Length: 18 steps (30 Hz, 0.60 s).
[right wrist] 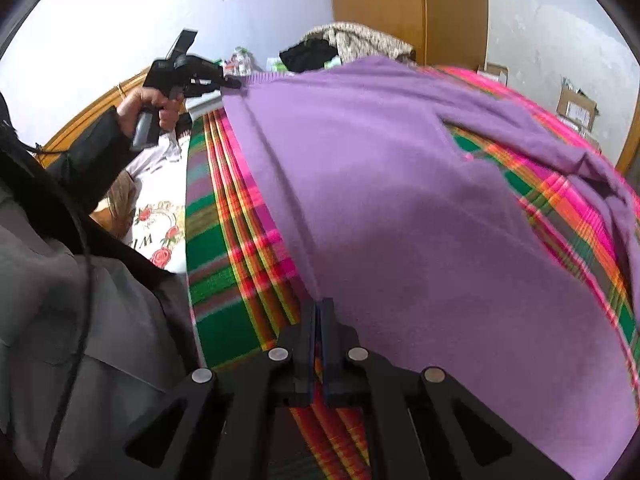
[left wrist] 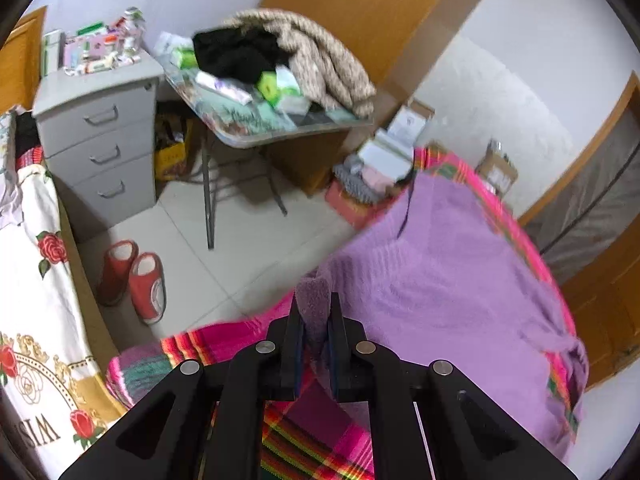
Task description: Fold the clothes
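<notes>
Both grippers' jaws pinch the purple sweater [right wrist: 400,200] along one edge, left gripper [left wrist: 316,312] and right gripper [right wrist: 319,312], above a plaid blanket [right wrist: 224,248].

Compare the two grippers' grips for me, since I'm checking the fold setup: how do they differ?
The left gripper pinches a thick wad of the purple sweater that bulges between its fingers; the right gripper has its fingers nearly together on a thin edge. In the right wrist view, the left gripper holds the far corner; the right holds the near one. Both are shut on the same sweater, spread over the plaid blanket.
</notes>
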Tool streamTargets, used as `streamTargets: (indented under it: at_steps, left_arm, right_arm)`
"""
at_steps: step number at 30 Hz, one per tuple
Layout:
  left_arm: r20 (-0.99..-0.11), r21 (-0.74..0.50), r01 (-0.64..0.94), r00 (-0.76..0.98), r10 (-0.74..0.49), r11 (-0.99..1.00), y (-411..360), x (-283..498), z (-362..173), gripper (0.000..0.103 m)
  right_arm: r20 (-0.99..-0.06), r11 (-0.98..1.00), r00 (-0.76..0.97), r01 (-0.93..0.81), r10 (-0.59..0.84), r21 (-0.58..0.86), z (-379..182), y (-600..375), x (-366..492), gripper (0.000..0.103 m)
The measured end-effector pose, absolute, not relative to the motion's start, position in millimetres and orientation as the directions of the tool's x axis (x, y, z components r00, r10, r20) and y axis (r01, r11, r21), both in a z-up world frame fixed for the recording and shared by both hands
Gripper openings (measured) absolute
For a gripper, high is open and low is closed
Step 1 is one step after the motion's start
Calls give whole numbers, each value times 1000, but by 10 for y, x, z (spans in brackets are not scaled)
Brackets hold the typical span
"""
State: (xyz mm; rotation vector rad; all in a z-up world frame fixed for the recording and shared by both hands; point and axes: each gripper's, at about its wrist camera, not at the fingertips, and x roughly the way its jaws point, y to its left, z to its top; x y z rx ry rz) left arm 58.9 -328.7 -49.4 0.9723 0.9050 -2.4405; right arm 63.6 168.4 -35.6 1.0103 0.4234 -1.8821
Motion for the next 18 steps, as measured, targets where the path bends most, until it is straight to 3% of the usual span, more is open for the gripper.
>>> streamTargets:
  at_steps: [9, 14, 18]
  left_arm:
    - [-701, -438, 530, -707, -93, -726, -3305, 833, -361, 16]
    - [-682, -405, 526, -719, -137, -748, -3145, 814, -167, 13]
    - [-645, -421, 401, -763, -42, -813, -2701, 622, -32, 13]
  right_arm:
    - [-735, -622, -307, 758, -605, 196, -212, 2100, 633, 6]
    - [-695, -762, -437, 597, -571, 251, -170, 2580, 595, 6]
    - [-673, -852, -534, 418, -511, 315, -198, 3096, 663, 9]
